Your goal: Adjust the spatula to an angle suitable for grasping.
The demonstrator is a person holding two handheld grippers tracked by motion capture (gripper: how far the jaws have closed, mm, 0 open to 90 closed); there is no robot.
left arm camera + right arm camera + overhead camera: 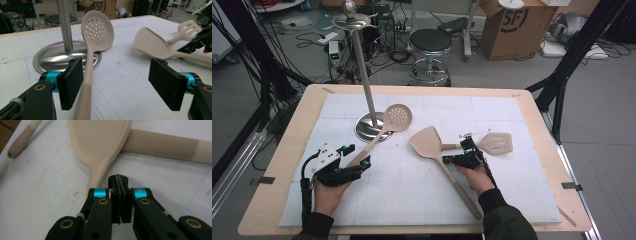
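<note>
Left gripper (357,156) sits at the near left of the white mat (512,200), jaws spread wide, nothing clamped; the skimmer (97,31) handle runs up between them, lying against the left pad (71,83) and well clear of the other, so this looks like lining up for a grab, not a hold yet. Right gripper (451,159) is near centre-right, jaws pressed flat together with nothing between them, resting just beside the neck of the solid spatula (100,142), probably parked there or nudging it; cannot tell if it touches. Skimmer is beige, matte, with a round perforated bowl, its long handle pointing toward the person and the bowl tipped up over the edge of the stand base (50,56). Likely aim is hanging it on the steel stand (362,65), which rises from that round base to a hook ring on top. Solid spatula lies diagonal mid-mat, its blade overlapping the handle of the slotted spatula (497,142), which lies farther right.
</note>
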